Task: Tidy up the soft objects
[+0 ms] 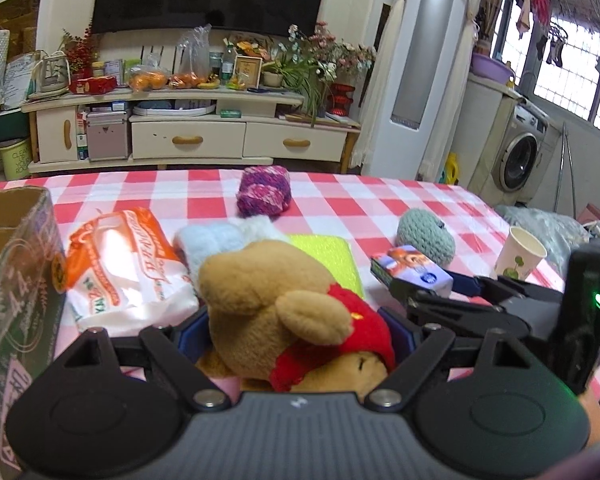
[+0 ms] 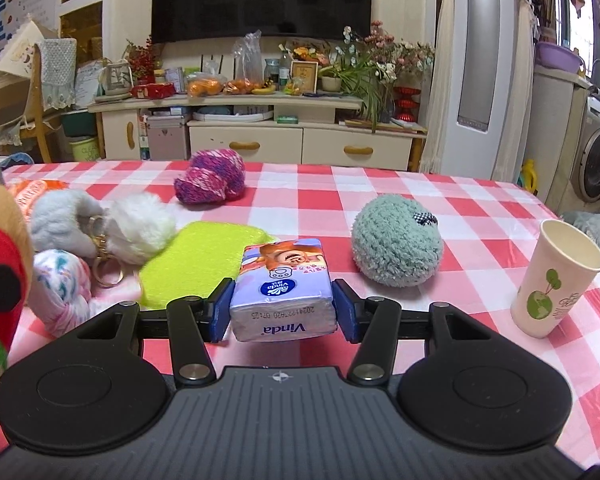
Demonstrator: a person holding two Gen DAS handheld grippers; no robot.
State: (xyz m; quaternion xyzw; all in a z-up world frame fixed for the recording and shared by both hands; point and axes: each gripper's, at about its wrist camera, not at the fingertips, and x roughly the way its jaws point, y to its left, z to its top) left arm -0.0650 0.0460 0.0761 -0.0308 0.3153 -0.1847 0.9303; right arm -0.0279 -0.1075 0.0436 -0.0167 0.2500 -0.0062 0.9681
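My left gripper [image 1: 300, 328] is shut on a brown plush bear with a red scarf [image 1: 276, 300], held above the checked table. My right gripper [image 2: 284, 308] is shut on a small Vinda tissue pack [image 2: 284, 296]; the pack also shows in the left wrist view [image 1: 412, 272]. On the table lie a purple yarn ball [image 2: 212, 180], a teal knitted ball [image 2: 396, 240], a yellow-green sponge [image 2: 196, 264], grey and white fluffy pompoms with a key ring [image 2: 100, 228], a pastel knotted cloth [image 2: 60, 288] and an orange-white tissue bag [image 1: 128, 268].
A cardboard box [image 1: 16, 264] stands at the left edge in the left wrist view. A paper cup [image 2: 556, 280] stands at the right near the table's edge. A TV cabinet [image 2: 260, 120] lies beyond the table's far edge.
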